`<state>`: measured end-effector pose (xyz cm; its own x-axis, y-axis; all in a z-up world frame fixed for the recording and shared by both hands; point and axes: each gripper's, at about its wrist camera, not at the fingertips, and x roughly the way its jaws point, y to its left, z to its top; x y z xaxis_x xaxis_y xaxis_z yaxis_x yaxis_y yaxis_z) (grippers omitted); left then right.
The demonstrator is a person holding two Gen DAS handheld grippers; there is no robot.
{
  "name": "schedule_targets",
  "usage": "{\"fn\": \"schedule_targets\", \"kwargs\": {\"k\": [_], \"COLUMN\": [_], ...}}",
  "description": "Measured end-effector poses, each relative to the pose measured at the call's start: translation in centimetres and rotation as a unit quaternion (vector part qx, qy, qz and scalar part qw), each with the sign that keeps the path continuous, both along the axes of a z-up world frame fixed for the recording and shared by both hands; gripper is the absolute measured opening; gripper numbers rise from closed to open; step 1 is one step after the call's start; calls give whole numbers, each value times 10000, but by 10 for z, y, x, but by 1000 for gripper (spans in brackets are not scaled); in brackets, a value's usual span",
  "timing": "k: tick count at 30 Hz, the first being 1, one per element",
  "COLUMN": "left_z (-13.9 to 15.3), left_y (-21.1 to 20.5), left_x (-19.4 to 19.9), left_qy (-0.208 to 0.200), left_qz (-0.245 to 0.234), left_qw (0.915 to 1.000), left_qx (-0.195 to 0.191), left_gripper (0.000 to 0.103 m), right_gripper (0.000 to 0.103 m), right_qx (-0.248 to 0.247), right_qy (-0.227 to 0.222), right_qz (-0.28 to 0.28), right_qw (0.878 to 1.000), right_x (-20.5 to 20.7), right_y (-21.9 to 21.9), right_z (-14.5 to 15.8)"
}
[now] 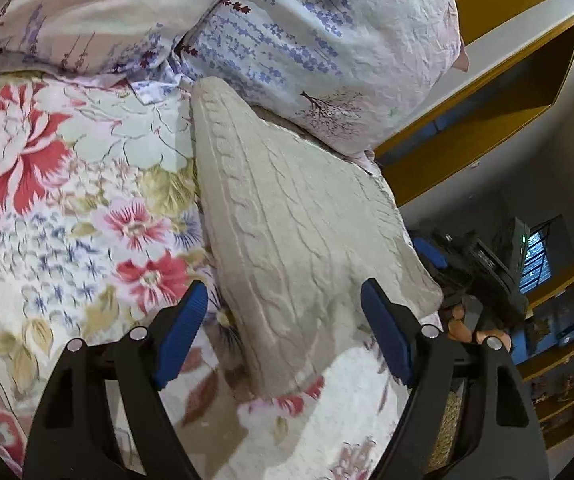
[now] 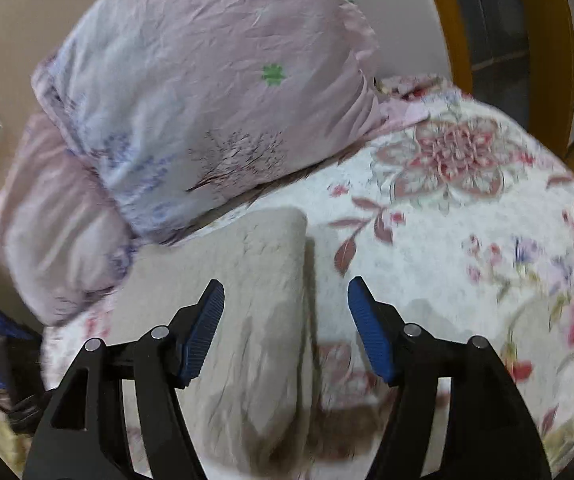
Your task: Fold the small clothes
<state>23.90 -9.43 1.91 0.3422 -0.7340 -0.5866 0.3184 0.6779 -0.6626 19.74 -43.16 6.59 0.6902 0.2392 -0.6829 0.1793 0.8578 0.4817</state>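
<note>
Lying folded on bed (image 1: 87, 208), knit (image 1: 287, 216) sits just below pillows (image 1: 327, 48). Left hand-held gripper (image 1: 285, 330) wide, empty above it; right hand-held gripper (image 2: 286, 326) wide, empty. Risk: loose fold springing open; careless regrip dragging layers apart.

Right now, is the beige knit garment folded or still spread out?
Folded. The beige knit garment lies as a compact thick-edged slab on the floral bedspread, no sleeves showing.

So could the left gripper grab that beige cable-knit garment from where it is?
Probably yes: the left gripper is open, the beige cable-knit garment lies directly ahead on the floral bedspread, nothing between.
</note>
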Motion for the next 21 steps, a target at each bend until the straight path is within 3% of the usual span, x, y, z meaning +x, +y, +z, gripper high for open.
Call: {"fn": "schedule_targets", "kwargs": {"k": [7,9,11,12,13,15,19,21], "left_z": [-5,-8,-11,-13,-14,-16,-11,-10], "left_y": [-8,-9,-9,-9,-10,-11,1,4], "left_x": [-20,-22,-22,-22,-21,-21,-22,-24], "left_qy": [143,221,288,324,354,309,226,171], "left_qz": [-115,-82,-50,-42,-56,-113,-189,-233], "left_qw": [9998,9997,9995,9993,9992,9991,9995,9995], "left_qx": [94,111,144,163,184,275,121,93], "left_gripper": [72,65,57,48,43,24,16,14], "right_gripper": [61,58,51,38,17,13,10,10], "right_qx": [497,566,506,412,331,149,40,-126], "right_qy": [46,51,59,120,190,220,-444,-399], "right_qz": [287,413,515,581,644,659,549,550], "right_qw": [9983,9975,9974,9974,9972,9975,9975,9976], "right_x": [-40,-46,-50,-50,-48,-49,-67,-70], "right_y": [1,6,12,16,19,24,22,21], "right_z": [-3,-5,-7,-10,-12,-14,11,11]}}
